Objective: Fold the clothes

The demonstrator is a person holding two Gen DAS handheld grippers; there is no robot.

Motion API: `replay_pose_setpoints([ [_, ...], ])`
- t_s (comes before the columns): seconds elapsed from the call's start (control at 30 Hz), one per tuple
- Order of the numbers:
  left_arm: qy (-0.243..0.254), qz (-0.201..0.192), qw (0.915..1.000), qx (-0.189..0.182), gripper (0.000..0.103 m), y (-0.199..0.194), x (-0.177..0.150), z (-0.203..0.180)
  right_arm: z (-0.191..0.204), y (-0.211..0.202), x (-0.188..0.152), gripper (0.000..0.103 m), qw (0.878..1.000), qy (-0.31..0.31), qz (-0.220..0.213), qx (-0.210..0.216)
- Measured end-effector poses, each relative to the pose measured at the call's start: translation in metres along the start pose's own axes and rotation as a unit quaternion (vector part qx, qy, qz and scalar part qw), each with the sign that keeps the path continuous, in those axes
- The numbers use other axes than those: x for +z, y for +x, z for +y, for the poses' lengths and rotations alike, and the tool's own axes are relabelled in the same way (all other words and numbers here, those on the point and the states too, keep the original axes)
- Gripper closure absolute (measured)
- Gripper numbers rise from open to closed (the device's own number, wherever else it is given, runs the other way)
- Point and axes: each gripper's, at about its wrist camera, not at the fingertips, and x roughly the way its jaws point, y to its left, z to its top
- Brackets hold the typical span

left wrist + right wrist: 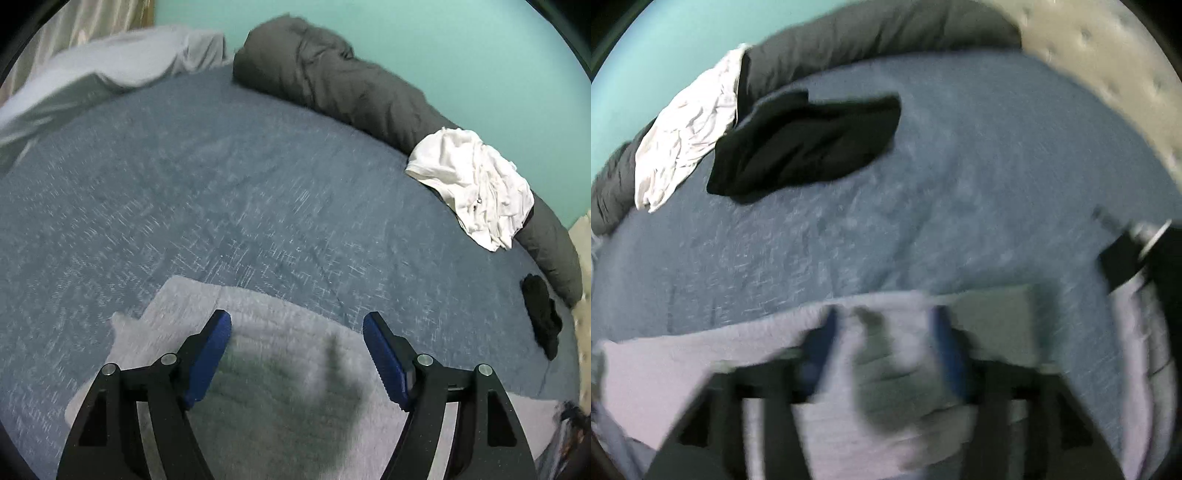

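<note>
A light grey garment [280,369] lies flat on the blue bed cover [221,203] right under my left gripper [297,332], which is open and empty above it. The same garment [701,369] shows in the right wrist view, blurred by motion. My right gripper [886,332] hovers over its far edge with its blue fingers apart and nothing between them. A crumpled white garment [476,188] and a black garment [809,144] lie further back on the bed.
A rolled dark grey duvet [332,74] runs along the teal wall. A pale pillow or sheet [110,74] lies at the far left. A beige tufted headboard [1108,55] bounds the right side. A small black cloth [543,314] lies by the duvet's end.
</note>
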Motion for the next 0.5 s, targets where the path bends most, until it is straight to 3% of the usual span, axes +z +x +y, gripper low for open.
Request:
replay_pose_setpoints([
  [0.17,0.041,-0.032,0.9985,-0.018,0.024,-0.033,-0.033,-0.027,-0.038,-0.024,-0.026,0.034,0.997,0.036,-0.05,0.05],
  [0.3,0.073,-0.04,0.9957,-0.04,0.024,-0.049,-0.073,-0.055,-0.057,-0.022,-0.051,0.034,0.995,0.063,-0.037,0.072],
  [0.37,0.076,-0.038,0.9942,-0.065,0.024,-0.052,-0.096,-0.067,-0.065,-0.018,-0.062,0.034,0.994,0.082,-0.025,0.074],
  [0.5,0.069,-0.025,0.9941,-0.08,0.023,-0.052,-0.132,-0.081,-0.071,-0.011,-0.08,0.034,0.987,0.117,-0.014,0.11],
])
